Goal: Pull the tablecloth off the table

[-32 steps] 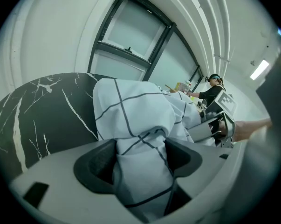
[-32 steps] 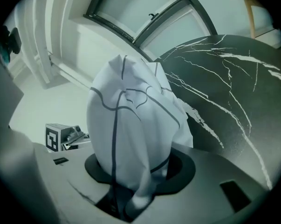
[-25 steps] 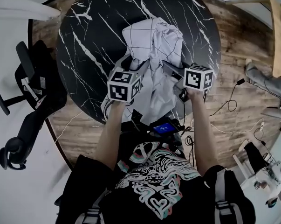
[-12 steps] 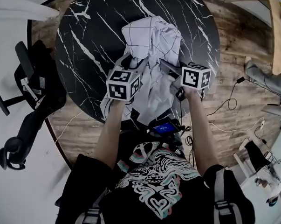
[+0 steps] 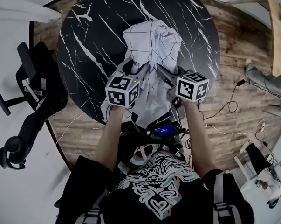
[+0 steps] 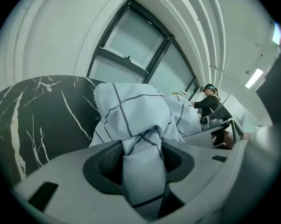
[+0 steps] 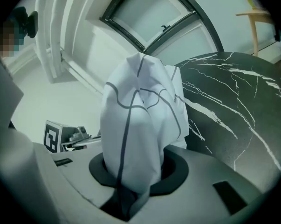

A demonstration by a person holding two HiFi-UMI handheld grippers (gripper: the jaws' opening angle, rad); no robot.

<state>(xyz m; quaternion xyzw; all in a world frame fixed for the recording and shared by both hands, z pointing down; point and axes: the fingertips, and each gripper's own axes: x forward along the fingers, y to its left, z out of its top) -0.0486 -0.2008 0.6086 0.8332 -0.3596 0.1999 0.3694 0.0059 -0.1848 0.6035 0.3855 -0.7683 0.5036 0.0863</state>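
Left gripper (image 5: 133,69) and right gripper (image 5: 167,74) have edged back, head view; white grid-lined tablecloth (image 5: 152,41) sits bunched on round black marble table (image 5: 84,31).
Left gripper view: jaws closing, pinching a fold. Right gripper view: jaws closing likewise, clamping cloth. Pulling underway; next, probably haul backward.

- White grid-lined tablecloth (image 5: 152,43) lay bunched on the round black marble table (image 5: 91,29).
- Left gripper (image 5: 133,68) and right gripper (image 5: 164,73) were closing their jaws on its near folds.
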